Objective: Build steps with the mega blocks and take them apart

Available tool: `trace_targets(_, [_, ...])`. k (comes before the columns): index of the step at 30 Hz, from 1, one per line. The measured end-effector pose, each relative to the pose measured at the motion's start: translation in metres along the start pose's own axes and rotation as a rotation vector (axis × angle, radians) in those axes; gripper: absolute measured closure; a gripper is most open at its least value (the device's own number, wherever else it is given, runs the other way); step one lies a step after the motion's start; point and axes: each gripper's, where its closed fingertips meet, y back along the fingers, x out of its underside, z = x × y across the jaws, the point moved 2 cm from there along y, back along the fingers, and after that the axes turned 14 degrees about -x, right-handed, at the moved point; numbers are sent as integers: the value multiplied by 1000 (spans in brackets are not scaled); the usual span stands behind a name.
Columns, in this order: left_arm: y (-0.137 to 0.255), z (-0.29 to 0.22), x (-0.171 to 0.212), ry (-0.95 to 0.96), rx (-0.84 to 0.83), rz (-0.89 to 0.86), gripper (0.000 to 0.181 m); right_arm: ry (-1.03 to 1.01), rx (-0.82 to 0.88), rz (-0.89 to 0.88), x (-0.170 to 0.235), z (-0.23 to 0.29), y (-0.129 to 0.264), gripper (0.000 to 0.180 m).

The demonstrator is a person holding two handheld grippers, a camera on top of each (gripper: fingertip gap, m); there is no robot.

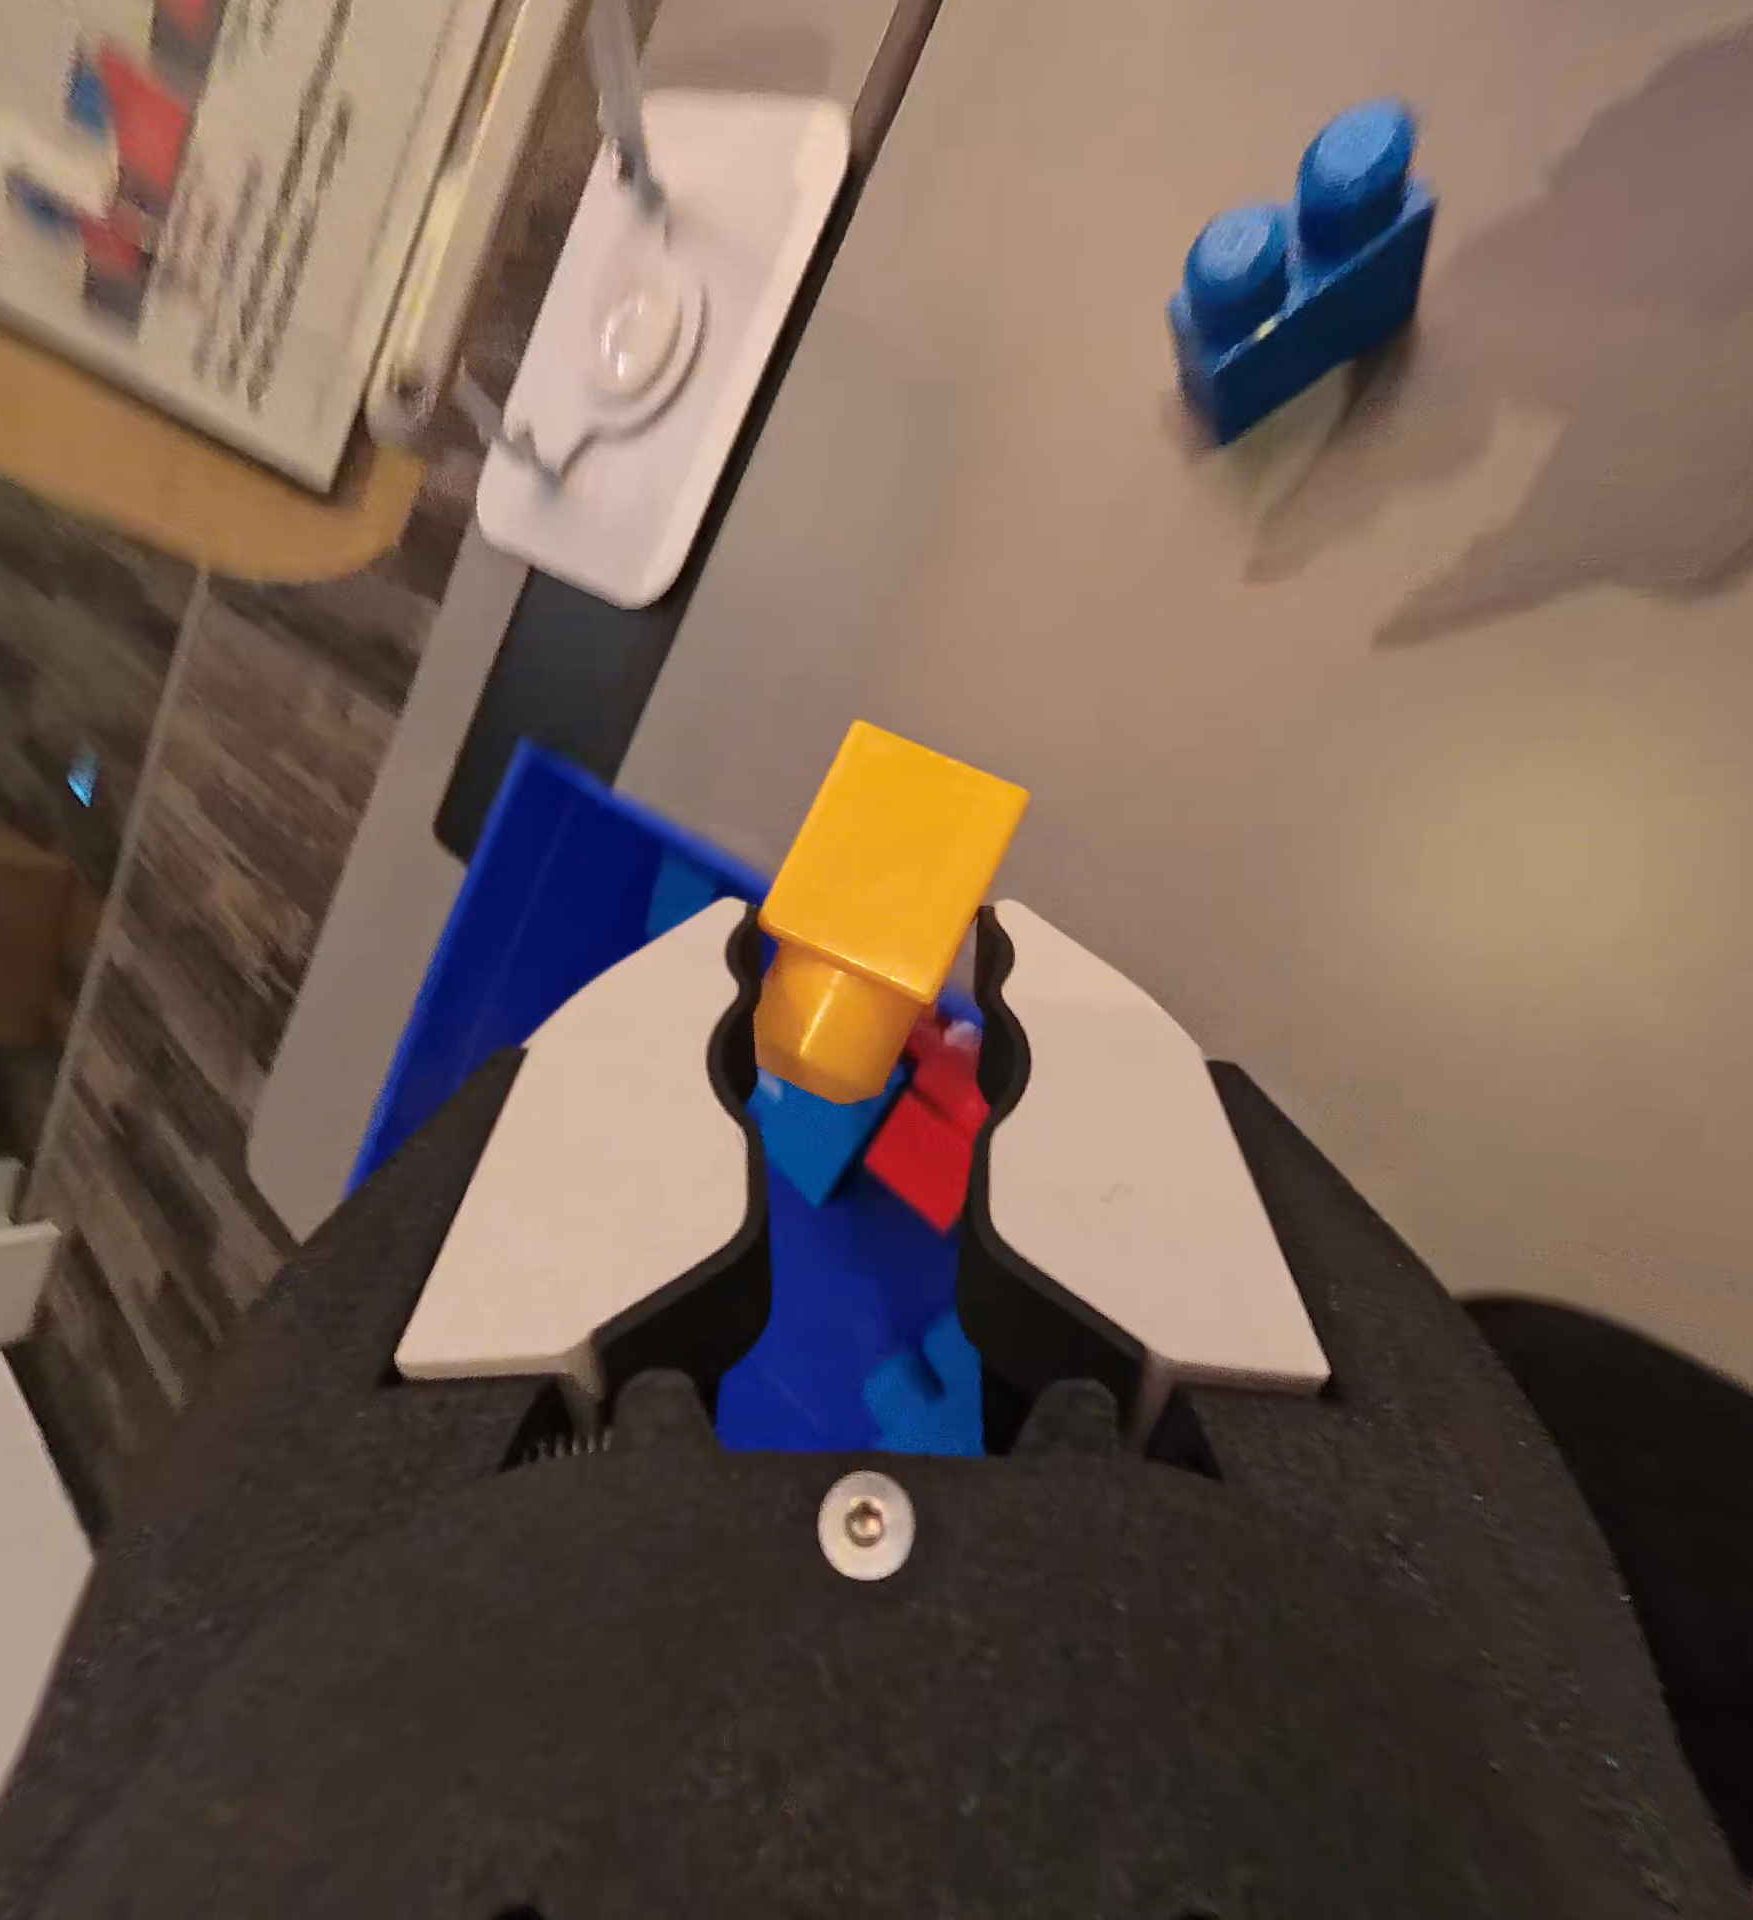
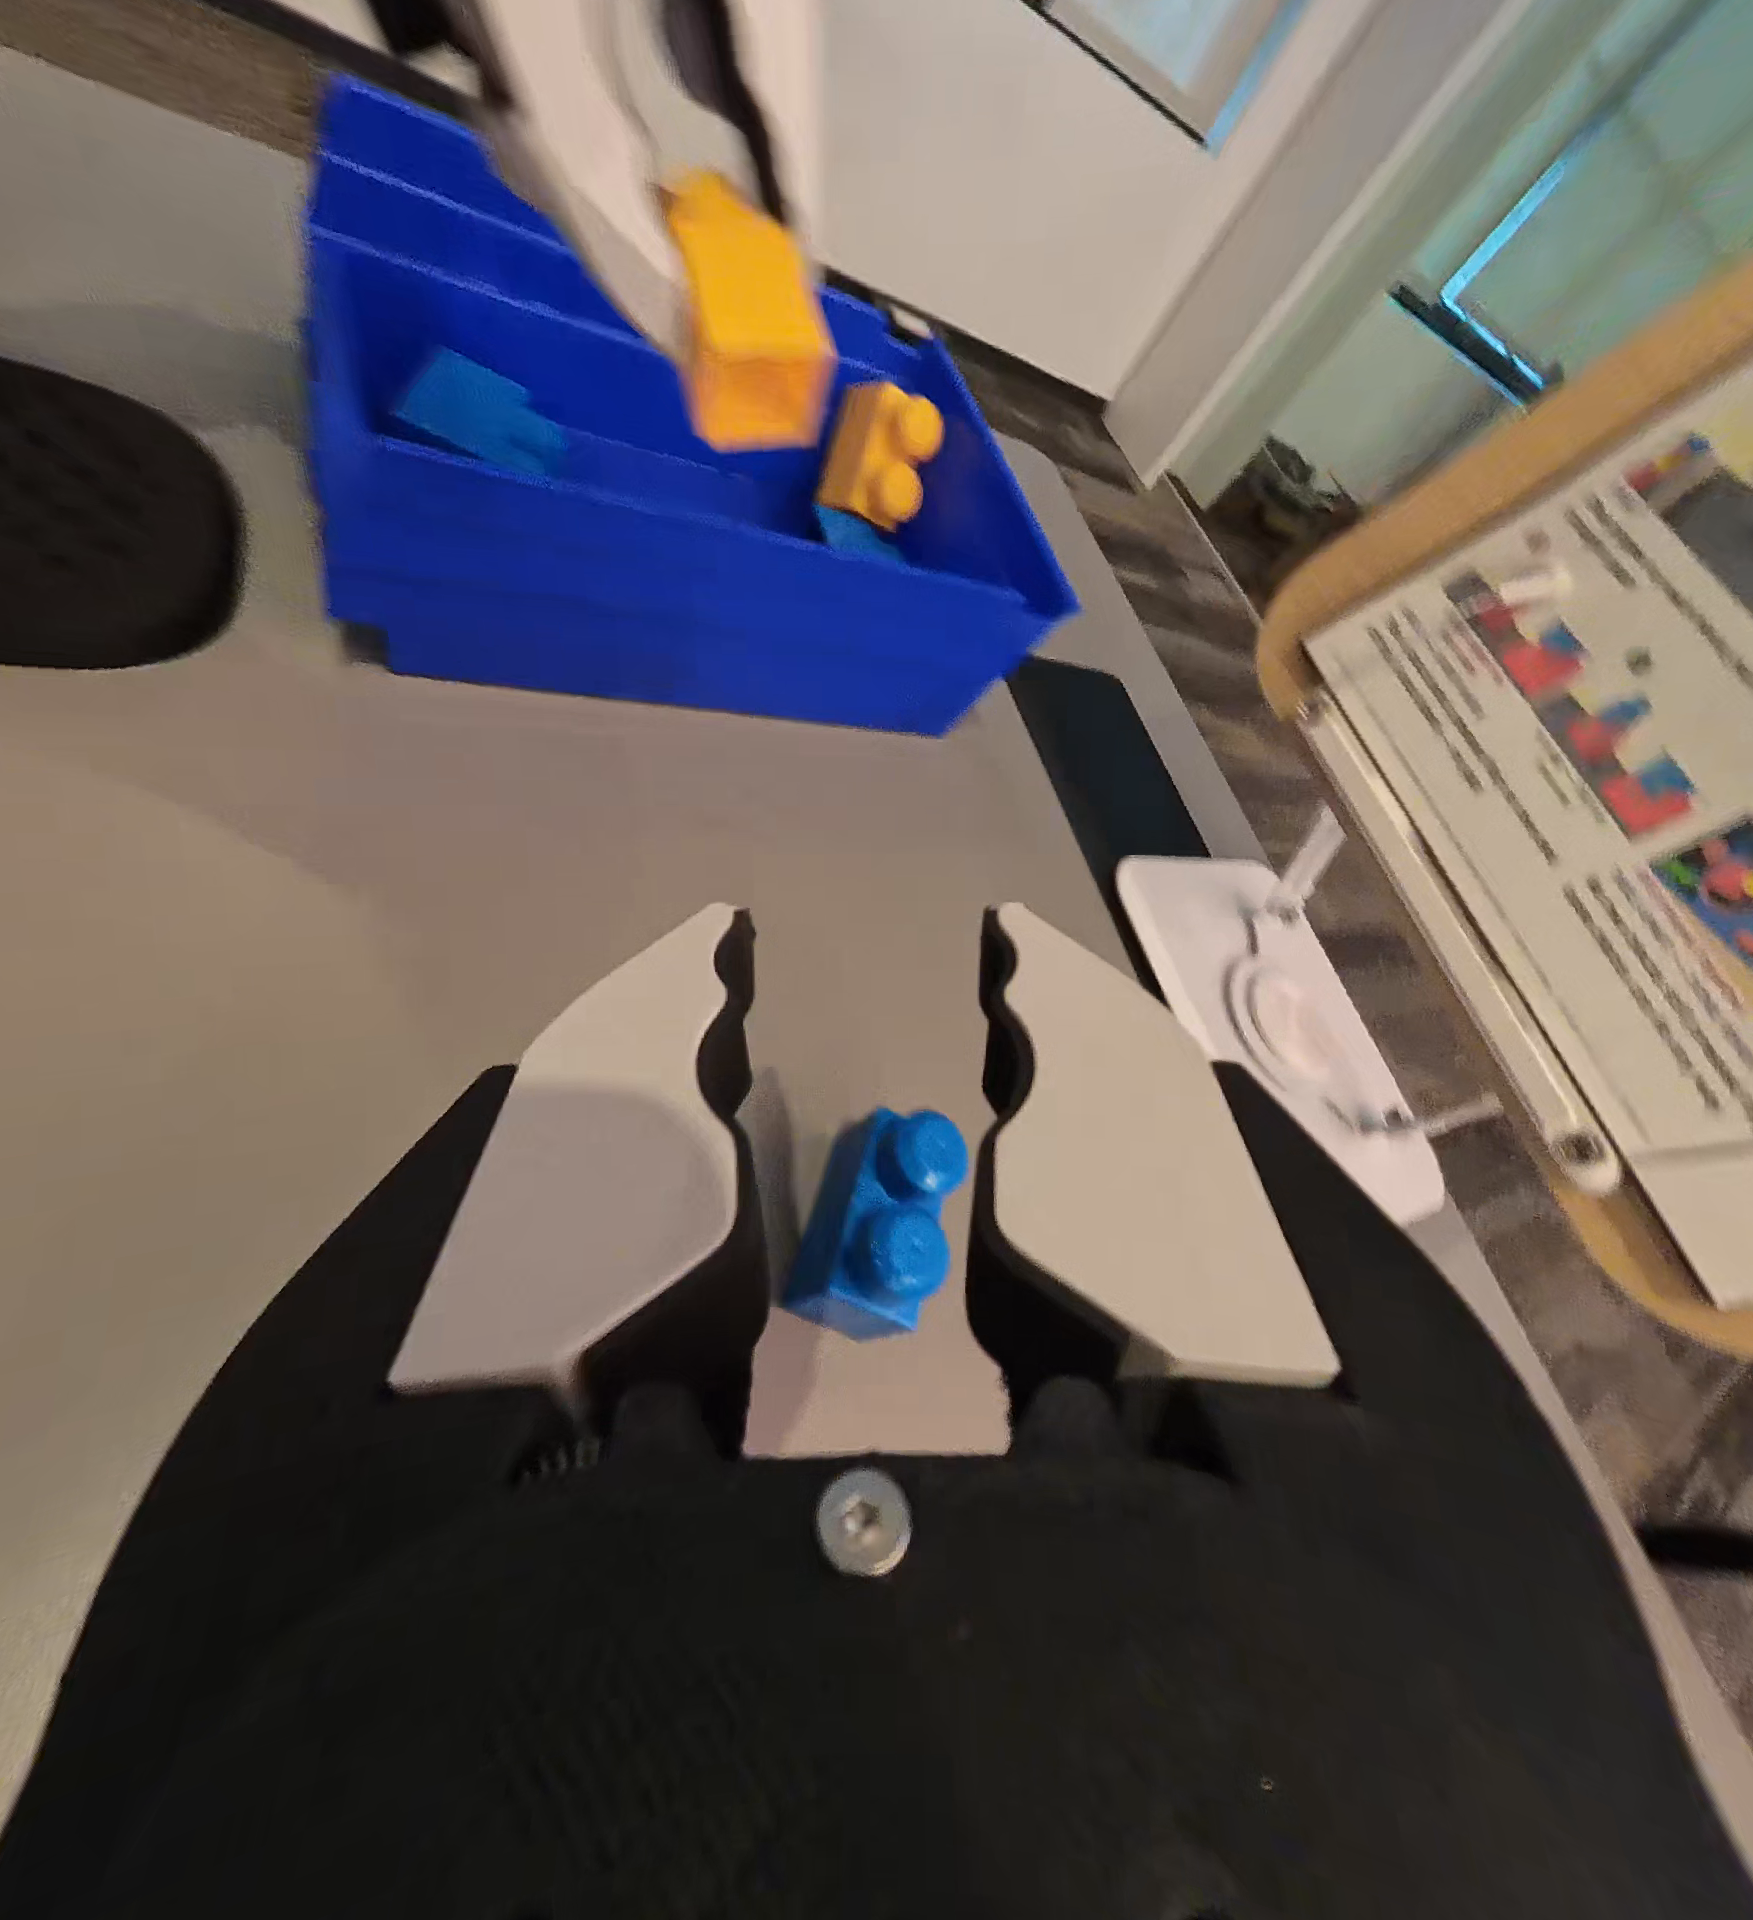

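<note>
Left gripper (image 1: 867, 920) carries a yellow block (image 1: 887, 904) over the blue bin (image 2: 643, 582); right gripper (image 2: 867, 920) hangs spread above a blue block (image 2: 877, 1231).

The yellow block is pinched between the left fingertips, stud toward the camera. The bin holds blue, red and, though blurred, seemingly another yellow block (image 2: 877, 457). The two-stud blue block lies on the grey surface (image 2: 332, 883), untouched.

A yellow one-stud block (image 1: 887, 914) sat gripped between the fingertips of the left gripper (image 1: 867, 935), stud pointing back toward the gripper body, above the blue bin (image 2: 643, 582). A blue two-stud block (image 2: 877, 1236) lay studs-up on the table between the parted fingers of the right gripper (image 2: 867, 935), touching neither.
</note>
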Motion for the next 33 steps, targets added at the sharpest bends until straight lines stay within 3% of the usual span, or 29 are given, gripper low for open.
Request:
trace_targets(4, [-24,-44,-56,-136,26,-80,141,68,-32,47,-5,19,-9,135])
trace_targets(10, [-40,-99,-91,-271,87,-115,141,2,-72,50,11,14,-17,132])
trace_targets(16, [-44,-123,-95,-296,168,-119,141,-88,-170,86,29,15,-25,133])
trace_targets(18, [-46,-130,-93,-288,227,-109,143,-88,-222,128,38,19,-26,145])
trace_targets(20, [-47,-134,-90,-273,269,-101,146,-99,-273,206,51,21,-25,145])
trace_targets(27, [-50,-104,-74,-186,228,-54,144,-357,-445,431,102,30,-22,145])
trace_targets(33, [-39,-70,-63,-100,162,-56,146,-371,-495,584,128,41,-23,145])
